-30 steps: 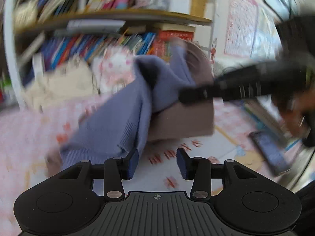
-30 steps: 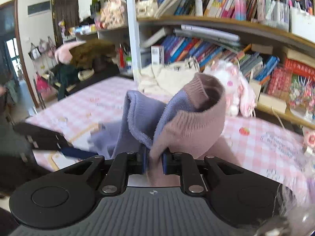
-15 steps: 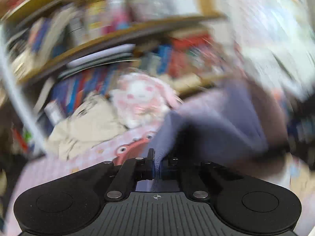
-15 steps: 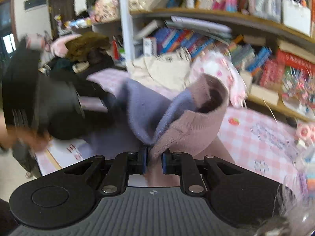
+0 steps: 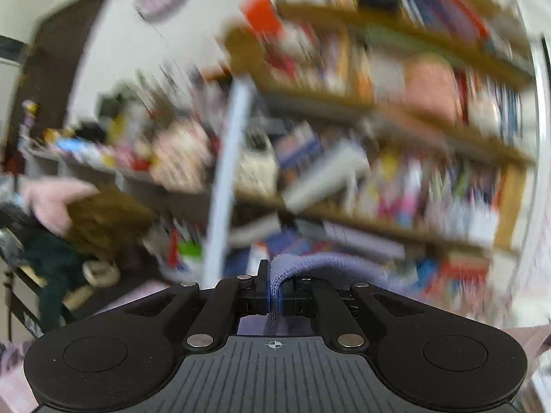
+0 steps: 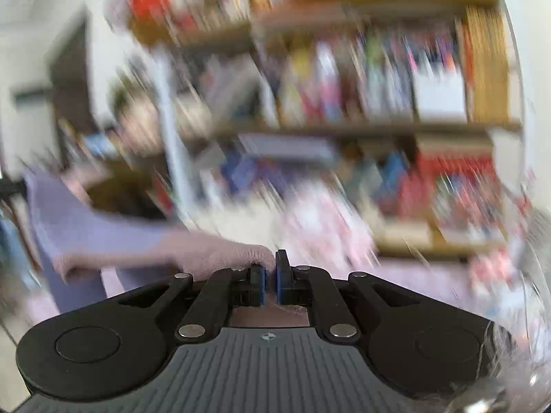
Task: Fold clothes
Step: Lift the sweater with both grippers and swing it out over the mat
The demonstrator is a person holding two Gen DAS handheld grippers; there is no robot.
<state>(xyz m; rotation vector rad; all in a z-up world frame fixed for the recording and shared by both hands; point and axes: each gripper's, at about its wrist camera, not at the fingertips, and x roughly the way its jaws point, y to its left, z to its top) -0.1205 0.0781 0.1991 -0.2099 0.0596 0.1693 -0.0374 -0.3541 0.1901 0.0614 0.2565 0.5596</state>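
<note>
Sweater [image 6: 103, 237] hung stretched between us: left gripper [image 5: 274, 296] and right gripper [image 6: 270, 284] each clamped on an edge. Next we should lay it flat on the bench.

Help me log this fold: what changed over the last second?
The left tool, open a second ago, closed on the sweater's purple edge. Both tools lifted the sweater off the table; the views now face the bookshelves. Unchanged: the right tool is clamped on the pink part.
</note>
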